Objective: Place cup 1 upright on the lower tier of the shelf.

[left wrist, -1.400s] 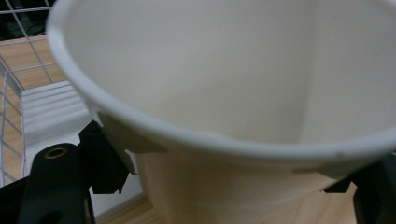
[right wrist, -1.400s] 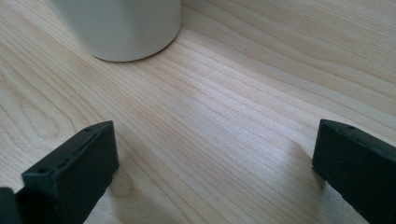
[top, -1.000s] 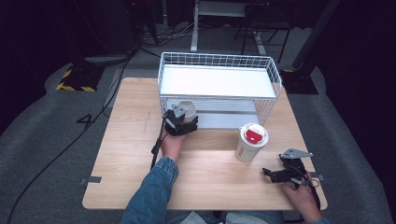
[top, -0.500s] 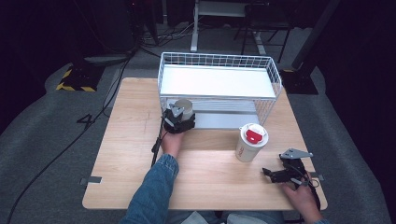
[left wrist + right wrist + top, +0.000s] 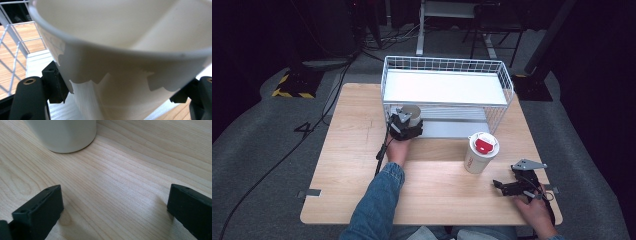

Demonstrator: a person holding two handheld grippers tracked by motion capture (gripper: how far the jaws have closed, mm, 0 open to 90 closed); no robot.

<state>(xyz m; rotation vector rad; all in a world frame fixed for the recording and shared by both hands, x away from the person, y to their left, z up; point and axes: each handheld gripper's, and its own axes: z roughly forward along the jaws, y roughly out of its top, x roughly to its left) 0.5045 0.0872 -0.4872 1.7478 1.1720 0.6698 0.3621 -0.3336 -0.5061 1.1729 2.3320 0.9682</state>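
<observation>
Currently left gripper (image 5: 404, 123) clamps open paper cup (image 5: 120, 50) centre-frame at wire rack (image 5: 447, 92) lower shelf. Right gripper (image 5: 115, 210) wide open, empty, lower right beside lidded cup (image 5: 479, 151). Keep cup upright; squeeze lightly.

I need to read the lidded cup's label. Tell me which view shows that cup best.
The high view: the lidded cup stands whole on the table, red lid and side visible. The right gripper view catches its base.
</observation>
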